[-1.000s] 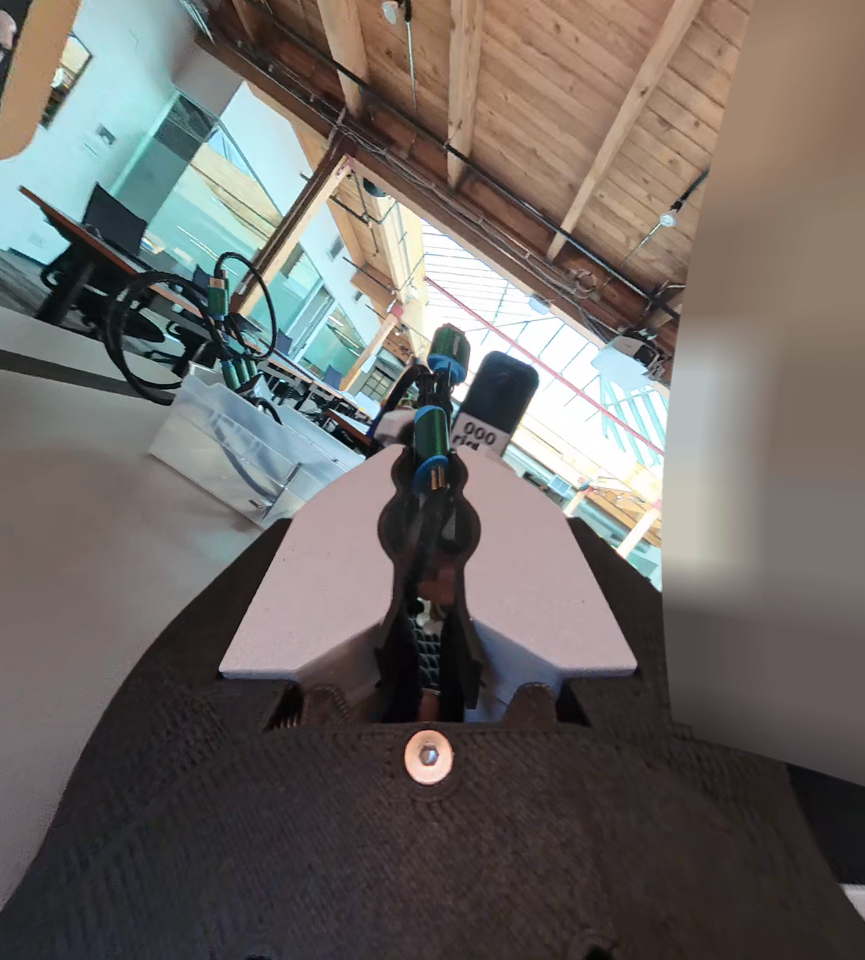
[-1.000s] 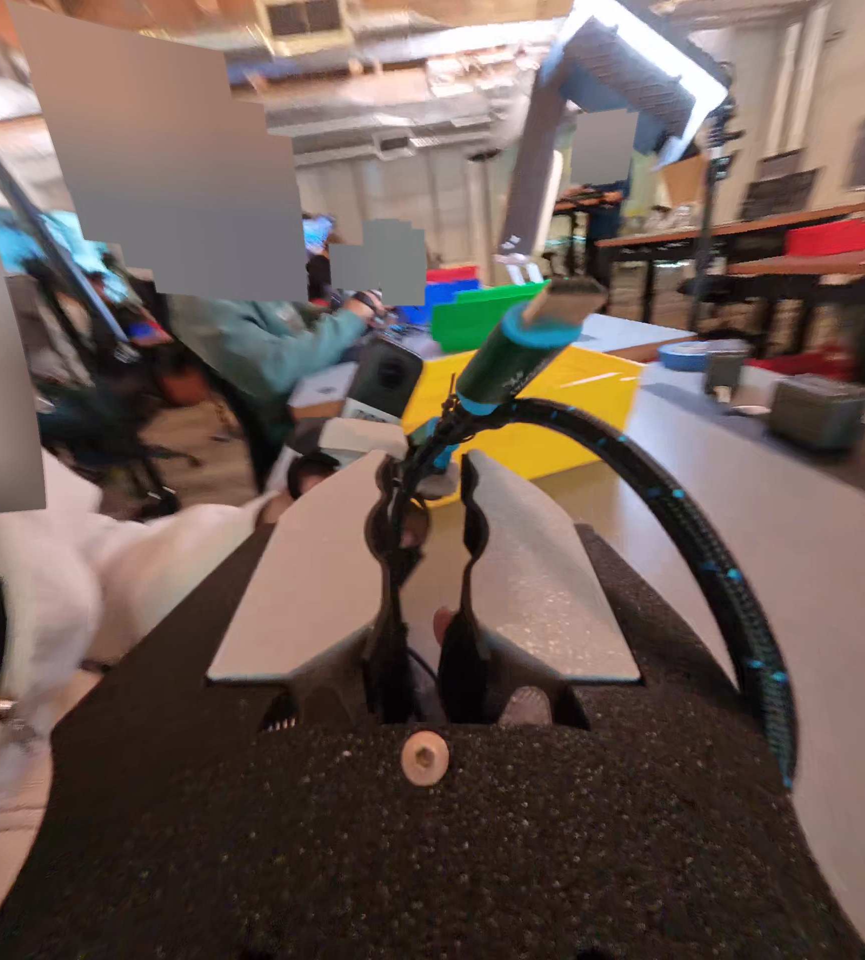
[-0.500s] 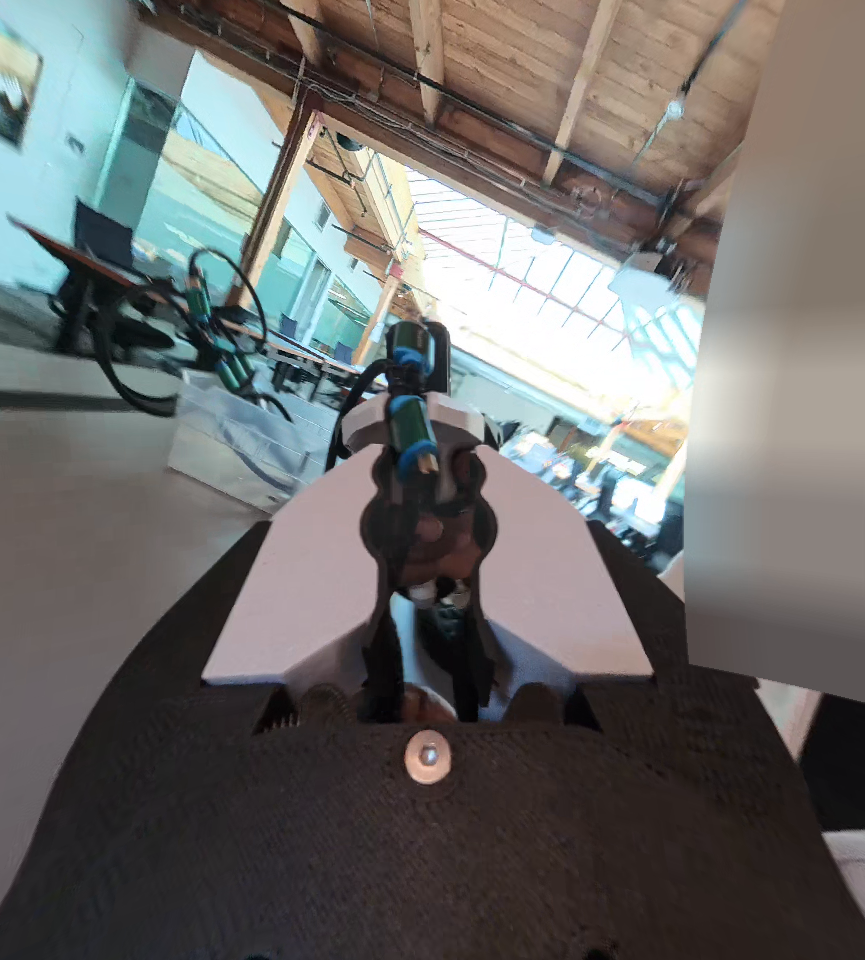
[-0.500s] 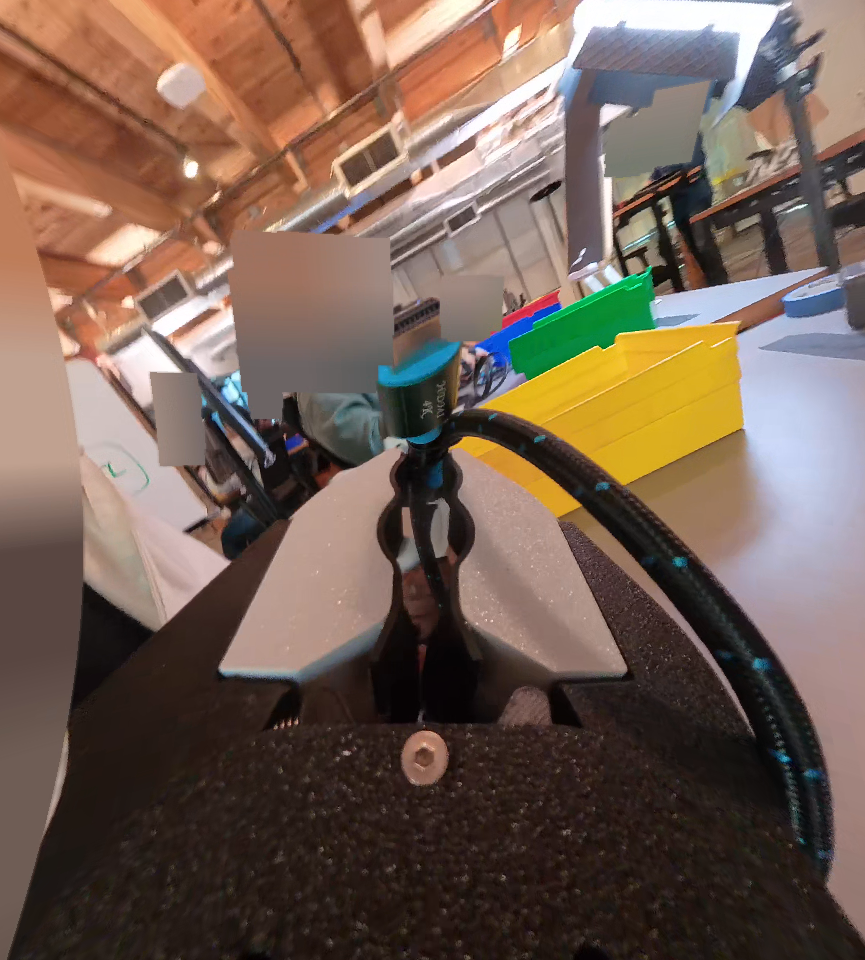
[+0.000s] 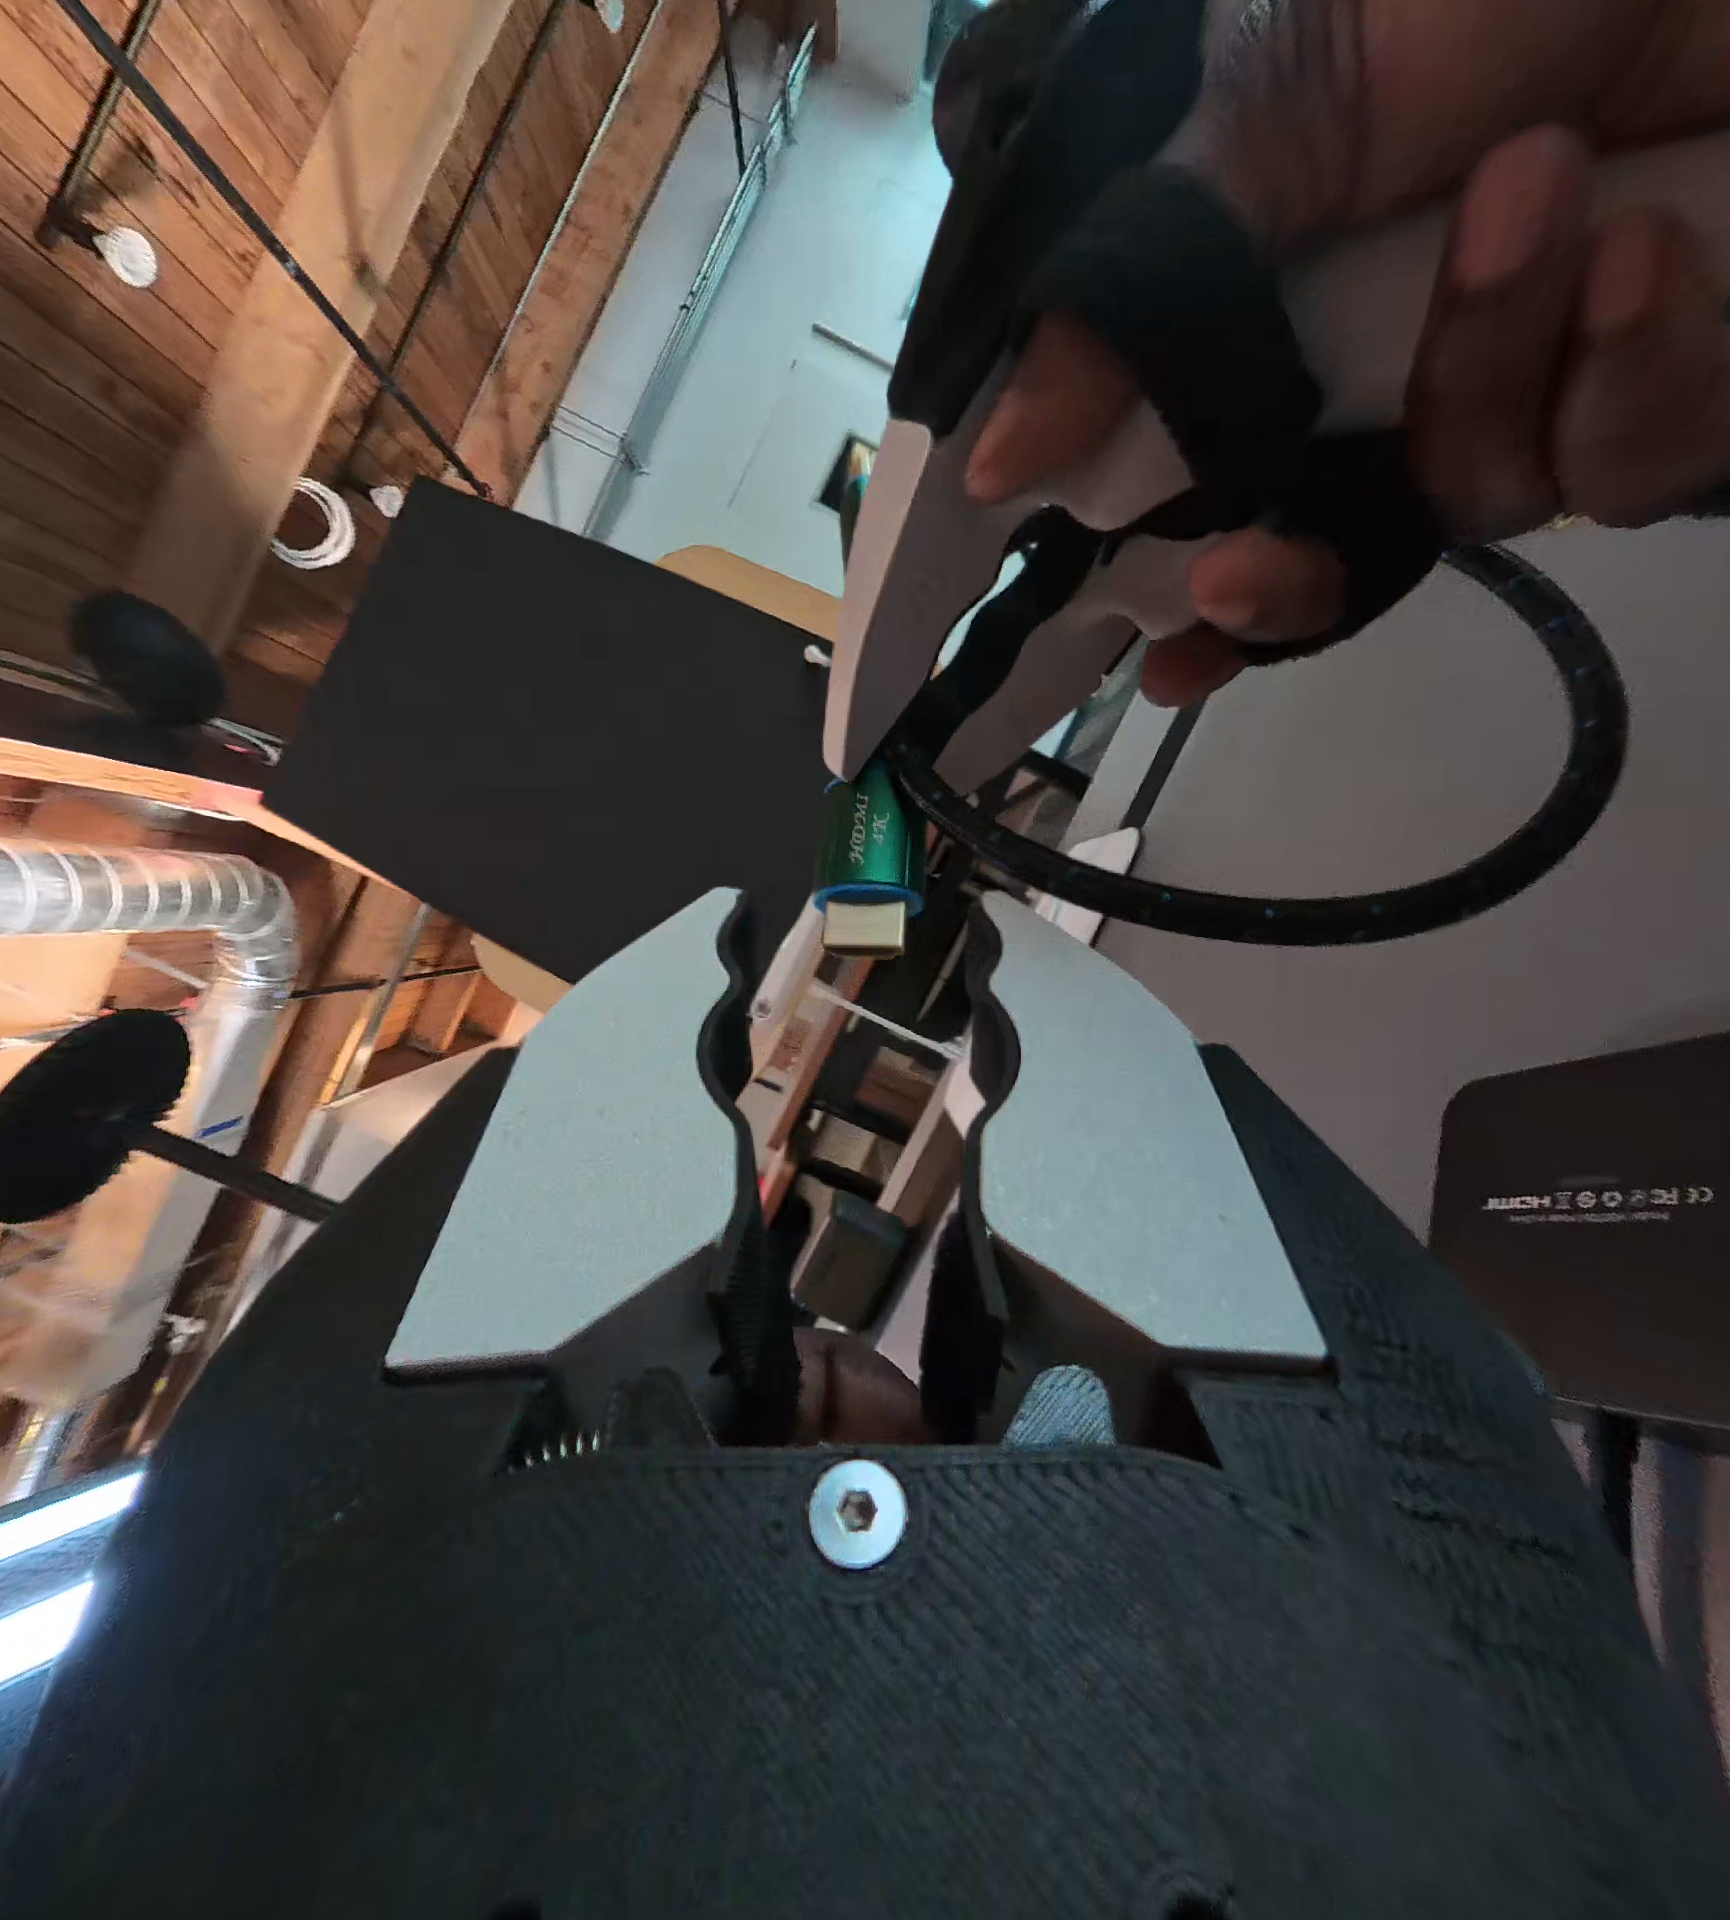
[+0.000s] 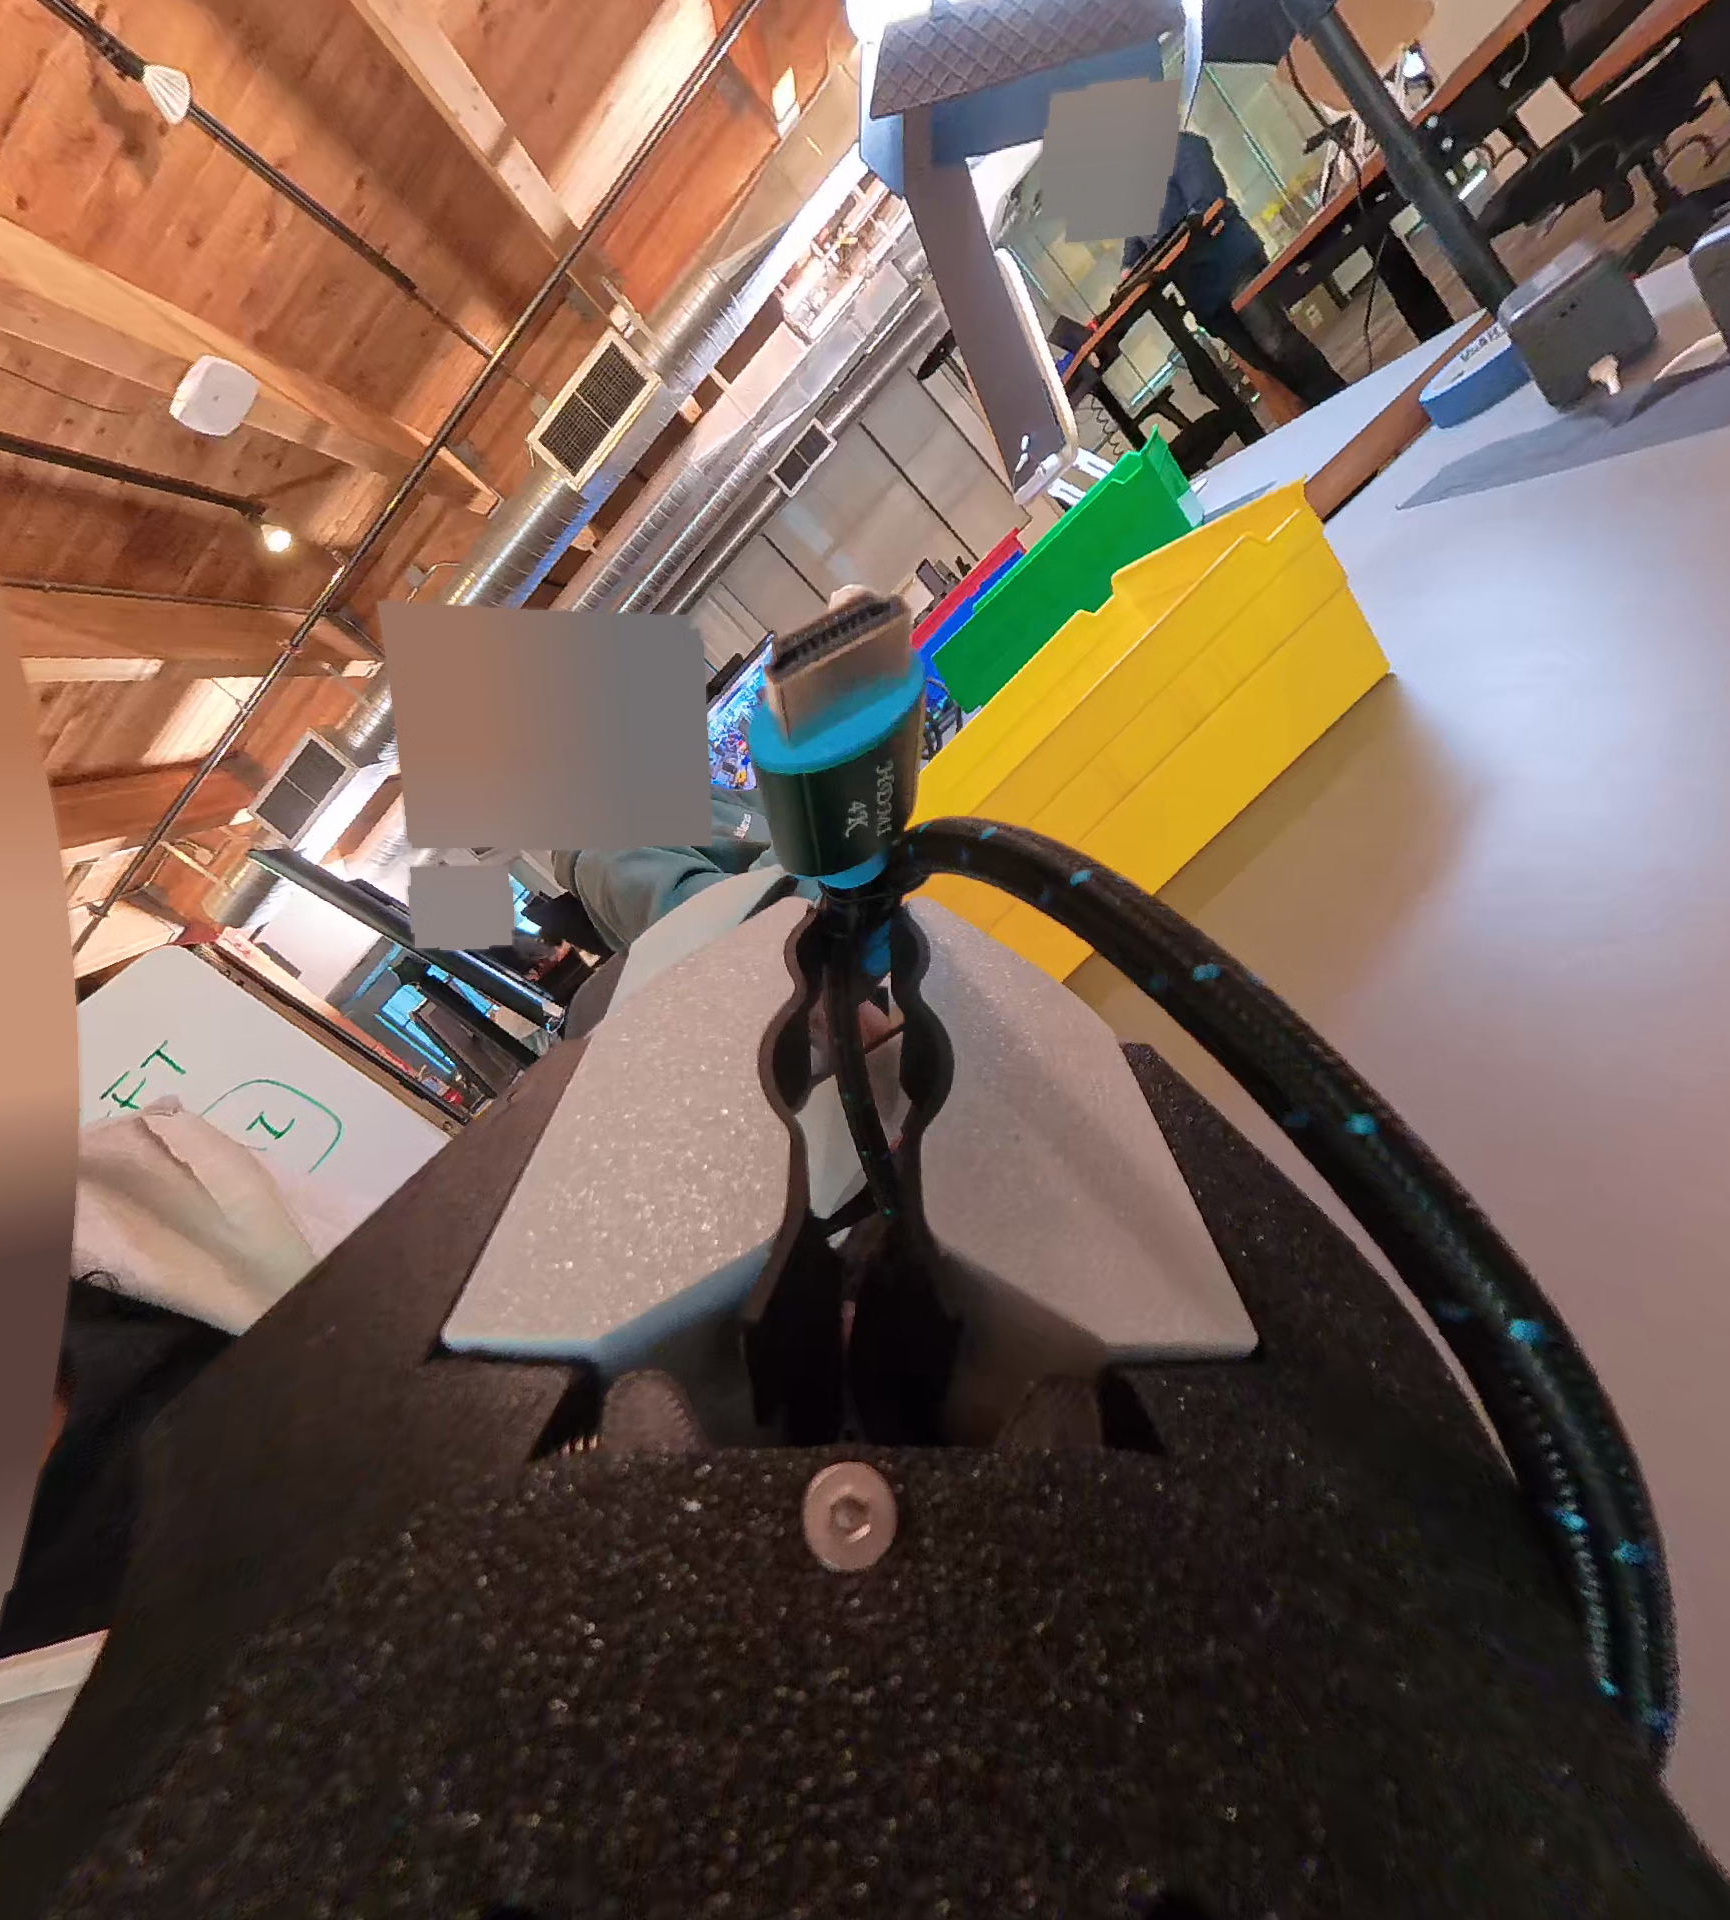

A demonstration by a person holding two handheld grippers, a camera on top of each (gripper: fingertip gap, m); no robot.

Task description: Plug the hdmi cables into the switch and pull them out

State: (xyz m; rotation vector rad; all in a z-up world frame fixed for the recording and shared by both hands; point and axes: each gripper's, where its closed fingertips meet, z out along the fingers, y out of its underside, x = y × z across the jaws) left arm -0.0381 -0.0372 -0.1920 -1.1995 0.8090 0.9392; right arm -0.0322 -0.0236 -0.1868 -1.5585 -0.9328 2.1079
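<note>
My right gripper (image 6: 856,925) is shut on a black braided HDMI cable (image 6: 1308,1091) just behind its green plug (image 6: 840,790). The plug sticks out past the fingertips with its metal end free. In the left wrist view that right gripper (image 5: 882,758) comes in from above, held by a gloved hand (image 5: 1463,260). It points the green plug (image 5: 866,842) at the mouth of my left gripper (image 5: 856,935), which is open and empty. The cable (image 5: 1567,748) loops out to the right. The dark switch box (image 5: 1650,1195) is at the right, beside my left gripper, apart from the plug.
The grey table (image 6: 1567,831) carries a yellow bin (image 6: 1204,665) with a green bin (image 6: 1079,561) behind it. A blue tape roll (image 6: 1474,390) and grey boxes (image 6: 1578,322) stand at the far right. People sit at benches in the background.
My left gripper has opened from nearly shut and its view has rolled over. My right gripper has closed on the cable and tilted upward, and the plug now points at the left gripper.
</note>
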